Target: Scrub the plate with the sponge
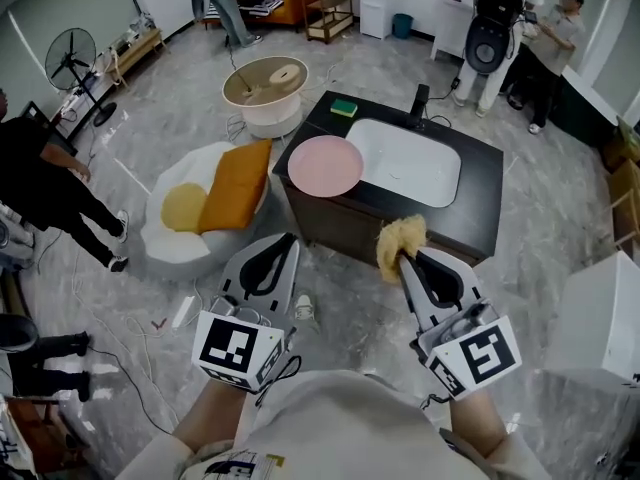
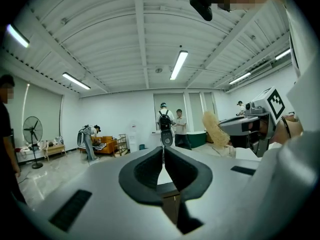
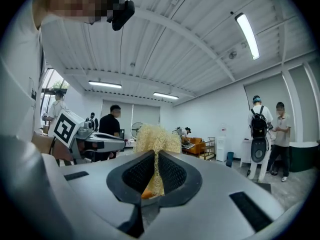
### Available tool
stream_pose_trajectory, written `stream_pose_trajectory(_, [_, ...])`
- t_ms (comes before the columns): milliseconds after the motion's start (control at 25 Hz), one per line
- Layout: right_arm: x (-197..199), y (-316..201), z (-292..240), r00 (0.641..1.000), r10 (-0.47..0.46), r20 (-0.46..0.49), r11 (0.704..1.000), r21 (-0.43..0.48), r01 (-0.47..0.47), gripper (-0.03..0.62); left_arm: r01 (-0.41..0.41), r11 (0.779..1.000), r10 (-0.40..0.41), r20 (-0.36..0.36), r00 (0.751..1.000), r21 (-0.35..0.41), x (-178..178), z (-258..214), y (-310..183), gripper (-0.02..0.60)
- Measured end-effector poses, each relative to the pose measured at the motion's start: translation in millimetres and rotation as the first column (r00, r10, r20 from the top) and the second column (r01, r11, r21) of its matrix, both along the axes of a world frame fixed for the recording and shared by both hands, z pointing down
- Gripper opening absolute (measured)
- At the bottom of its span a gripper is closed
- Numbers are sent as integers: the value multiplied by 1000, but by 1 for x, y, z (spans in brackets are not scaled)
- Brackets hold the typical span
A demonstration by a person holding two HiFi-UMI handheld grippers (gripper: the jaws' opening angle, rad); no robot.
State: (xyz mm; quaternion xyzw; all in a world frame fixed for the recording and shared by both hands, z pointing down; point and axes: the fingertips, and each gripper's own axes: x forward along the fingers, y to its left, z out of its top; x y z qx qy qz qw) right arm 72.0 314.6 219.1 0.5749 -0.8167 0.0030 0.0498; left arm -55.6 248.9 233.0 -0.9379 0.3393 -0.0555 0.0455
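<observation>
— How's the right gripper (image 1: 404, 258)?
— Clamped on the yellow sponge (image 1: 400, 236), tuft sticking out forward. The jaws of the left gripper (image 1: 284, 240) are pressed together, empty.
— The plate (image 1: 325, 165)?
— Farther ahead, flat on the dark counter (image 1: 482, 183), forward-left of the sponge; the left gripper looks nearer it.

One plate (image 1: 325, 165), one green sponge (image 1: 344, 107), one yellow scrubber (image 1: 400, 240).
</observation>
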Motion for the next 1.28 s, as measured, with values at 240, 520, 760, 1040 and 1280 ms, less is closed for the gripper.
stream_pose_trajectory(240, [-10, -68, 11, 1000, 10, -3, 999, -52, -10, 46, -20, 999, 21, 15, 1000, -28, -7, 5, -68, 29])
stream_pose_trajectory(520, [-26, -156, 25, 1000, 23, -12, 992, -125, -24, 46, -50, 994, 57, 70, 996, -100, -17, 21, -158, 29])
stream_pose_trajectory(760, [-43, -237, 55, 998, 32, 57, 975, -223, -19, 46, -59, 972, 93, 141, 986, -227, -26, 72, -236, 30])
stream_pose_trajectory(1040, [-54, -320, 124, 995, 77, 68, 925, -376, -46, 46, -88, 914, 163, 159, 974, -395, -28, 142, -301, 31])
stream_pose_trajectory(1280, [-58, -354, 187, 996, 86, 33, 858, -510, -57, 46, -59, 867, 158, 160, 974, -495, -34, 187, -334, 32])
